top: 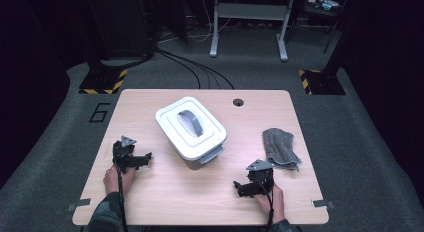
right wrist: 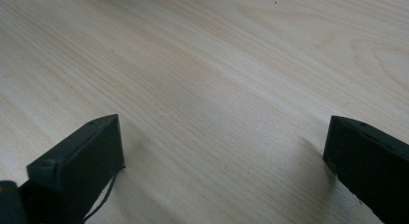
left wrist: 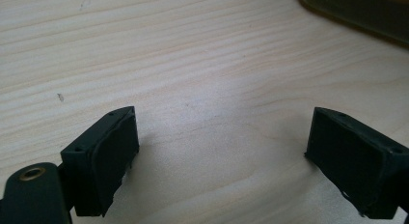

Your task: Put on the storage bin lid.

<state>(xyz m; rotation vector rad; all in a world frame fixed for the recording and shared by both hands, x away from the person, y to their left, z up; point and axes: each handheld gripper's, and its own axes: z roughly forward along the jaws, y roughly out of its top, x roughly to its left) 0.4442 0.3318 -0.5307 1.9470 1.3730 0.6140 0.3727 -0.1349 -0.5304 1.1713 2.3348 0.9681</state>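
Both my grippers [top: 142,158] [top: 239,187] sit wide open near the desk's front edge; that stiff lidded box [top: 190,127] probably lifts easiest by its handle [top: 191,122].

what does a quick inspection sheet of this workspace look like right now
surface: pale wood table, bare between both sets of jaws; round hole near the far edge
job's things: white bin mid-table, lid on, grey handle lying flat; untouched
clutter: grey cloth crumpled at the right of the table
grippers: left gripper and right gripper both open, held low at the near side, nothing between the jaws
cables: one trails from each gripper along the forearm; black cables on the floor beyond the table
surroundings: grey carpet, a floor marking 6, striped bases, grey frame legs
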